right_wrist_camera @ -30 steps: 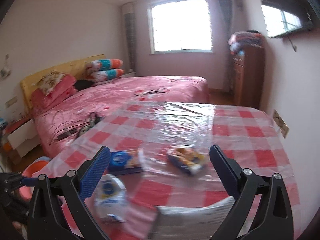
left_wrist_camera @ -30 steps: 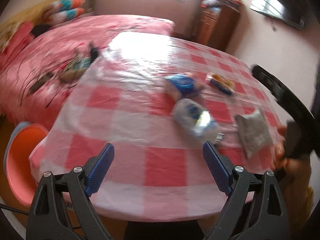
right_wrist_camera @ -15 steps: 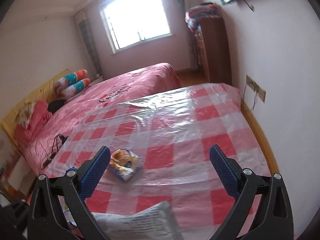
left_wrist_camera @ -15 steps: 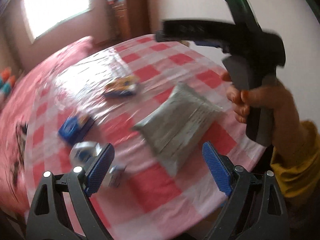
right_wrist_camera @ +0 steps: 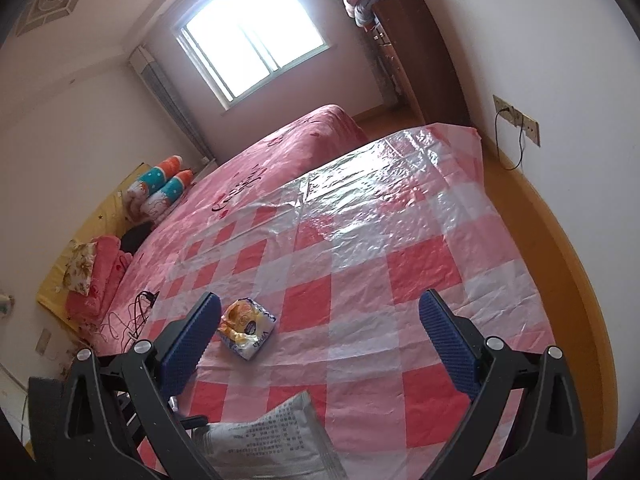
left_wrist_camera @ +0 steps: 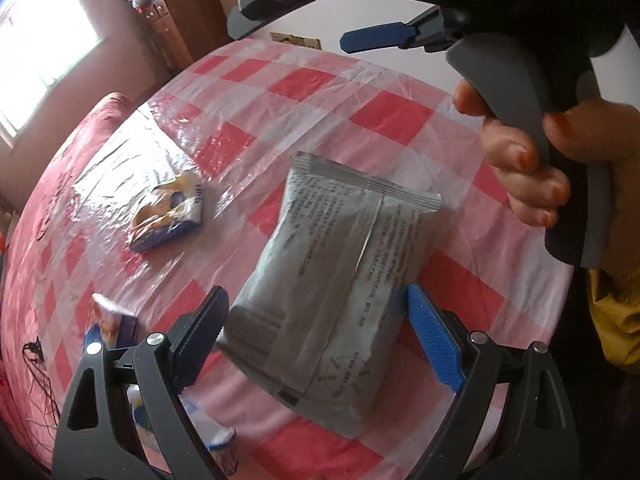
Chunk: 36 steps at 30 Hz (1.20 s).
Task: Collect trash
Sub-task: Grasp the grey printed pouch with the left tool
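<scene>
Between spread left fingers (left_wrist_camera: 434, 338): silver packet (left_wrist_camera: 332, 280), untouched.

A home bedroom, seemingly: bed (right_wrist_camera: 256, 184), pillows (right_wrist_camera: 160, 188), wooden dresser (right_wrist_camera: 420, 60).

A grey foil packet (left_wrist_camera: 332, 276) printed with small text lies flat, seam side up, on the checked tablecloth. Well apart from it lies a crumpled yellow-and-blue snack wrapper (left_wrist_camera: 170, 212). Another blue wrapper (left_wrist_camera: 114, 326) lies near the edge.
</scene>
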Available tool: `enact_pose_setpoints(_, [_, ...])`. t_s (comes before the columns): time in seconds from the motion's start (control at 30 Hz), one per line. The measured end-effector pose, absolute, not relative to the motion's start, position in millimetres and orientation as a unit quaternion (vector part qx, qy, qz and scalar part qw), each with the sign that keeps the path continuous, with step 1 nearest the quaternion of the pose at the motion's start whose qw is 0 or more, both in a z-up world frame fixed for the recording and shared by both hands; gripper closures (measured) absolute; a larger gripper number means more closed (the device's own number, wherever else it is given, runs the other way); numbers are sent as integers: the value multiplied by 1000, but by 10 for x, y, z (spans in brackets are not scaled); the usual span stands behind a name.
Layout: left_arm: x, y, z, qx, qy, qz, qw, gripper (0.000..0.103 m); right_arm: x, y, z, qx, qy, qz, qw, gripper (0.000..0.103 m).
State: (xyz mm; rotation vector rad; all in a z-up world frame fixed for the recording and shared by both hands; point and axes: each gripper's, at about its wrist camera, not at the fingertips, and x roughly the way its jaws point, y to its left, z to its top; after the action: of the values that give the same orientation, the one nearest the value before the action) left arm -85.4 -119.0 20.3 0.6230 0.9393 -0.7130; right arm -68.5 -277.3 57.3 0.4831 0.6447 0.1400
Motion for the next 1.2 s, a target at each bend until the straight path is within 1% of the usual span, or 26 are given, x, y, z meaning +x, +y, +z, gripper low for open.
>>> enact_pose_setpoints(0.2, [-670, -1213, 139, 249, 463, -336, 782, 12, -675, -2753, 570, 237, 314, 80, 916, 5])
enact_pose_setpoints(0.4, [-659, -1235, 112, 224, 458, -324, 797, 12, -641, -2764, 521, 246, 323, 91, 909, 5])
enact_pose_setpoints(0.5, [-672, -1244, 107, 215, 451, -312, 808, 17, -619, -2730, 501, 245, 328, 97, 907, 5])
enact_pose_setpoints(0.57, [-674, -1227, 117, 201, 454, -309, 811, 25, -602, -2704, 489, 243, 331, 101, 906, 5])
enact_pose_setpoints(0.7, [-705, -1185, 154, 179, 452, -288, 825, 32, -574, -2662, 468, 243, 336, 109, 903, 5])
enact_pose_setpoints(0.77, [-711, -1146, 172, 165, 451, -278, 832, 36, -559, -2662, 452, 248, 338, 113, 901, 5])
enact_pose_setpoints(0.87, [-701, -1050, 187, 142, 452, -259, 842, 40, -536, -2668, 430, 256, 342, 117, 896, 5])
enact_pose_setpoints(0.97, [-703, -925, 207, 120, 455, -240, 850, 42, -504, -2667, 395, 265, 350, 121, 890, 5])
enact_pose_setpoints(1.2, [-706, -587, 332, 65, 453, -210, 864, 42, -436, -2574, 350, 262, 362, 131, 885, 5])
